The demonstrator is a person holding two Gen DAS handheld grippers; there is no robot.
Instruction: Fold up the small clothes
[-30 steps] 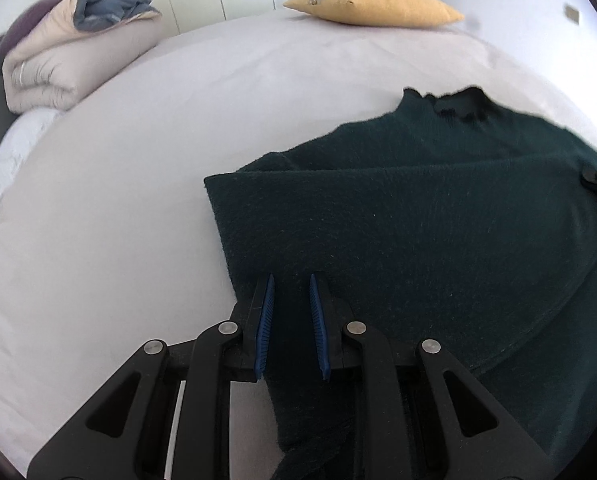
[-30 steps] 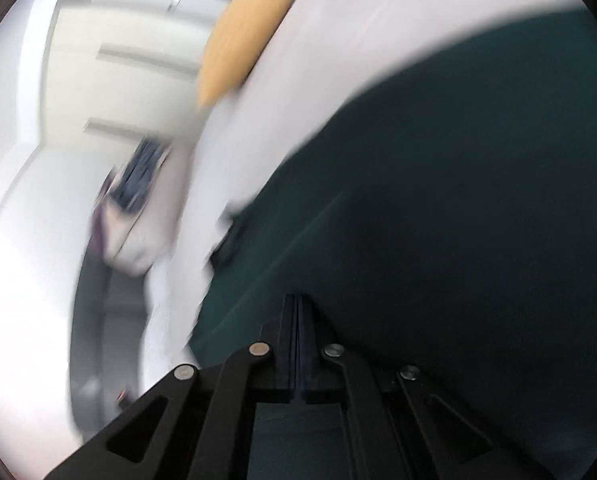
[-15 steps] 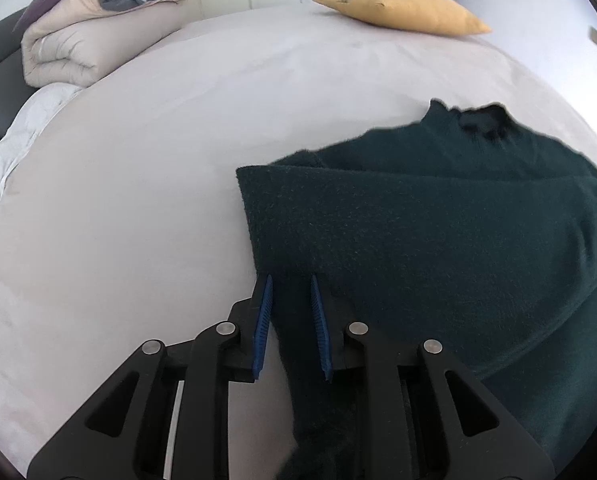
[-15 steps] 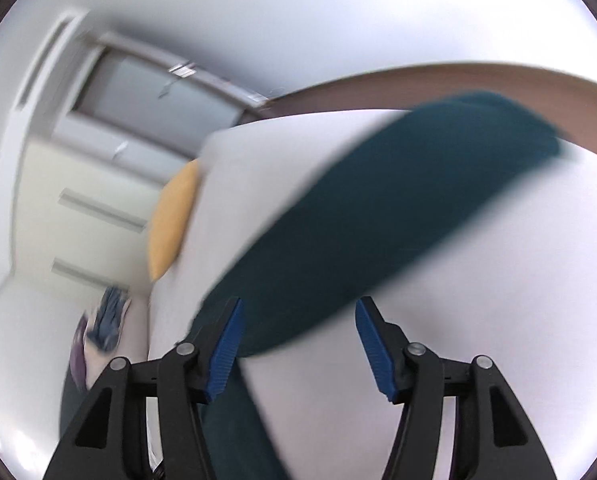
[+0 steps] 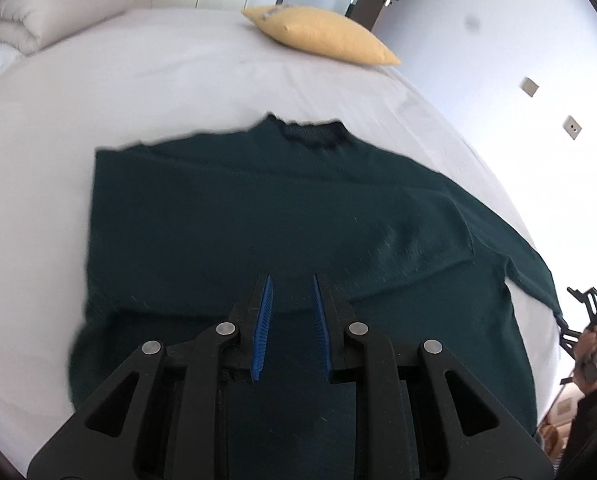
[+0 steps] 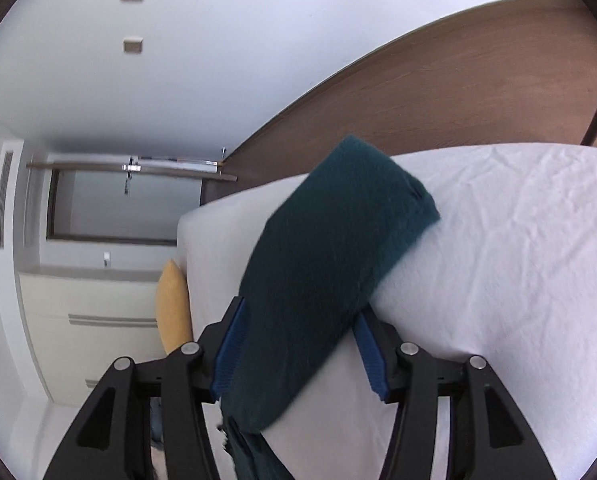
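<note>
A dark green knit sweater (image 5: 282, 216) lies flat on the white bed (image 5: 146, 80), its collar at the far end and its hem toward the near edge; its left side looks already turned in to a straight vertical edge, while its right sleeve (image 6: 330, 280) runs out long toward the near right corner of the mattress. That sleeve is what the coming move seems to turn on: its long axis slants from the shoulder out to the right gripper (image 6: 298, 334), which sits right at it, so the right hand is plainly the nearer one for folding it across the body. The right gripper's blue pads stand well apart with the sleeve lying between them, and the jaws are closing in on it; the cloth does not look pinched yet. The left gripper (image 5: 292, 300) hovers over the middle of the sweater near the hem, its pads a narrow gap apart with nothing between them, only the knit lying underneath; I cannot tell if the tips brush the fabric. Beyond the sweater, a yellow pillow (image 5: 318, 36) rests at the far side of the bed and a folded duvet (image 5: 46, 12) at the far left corner.
</note>
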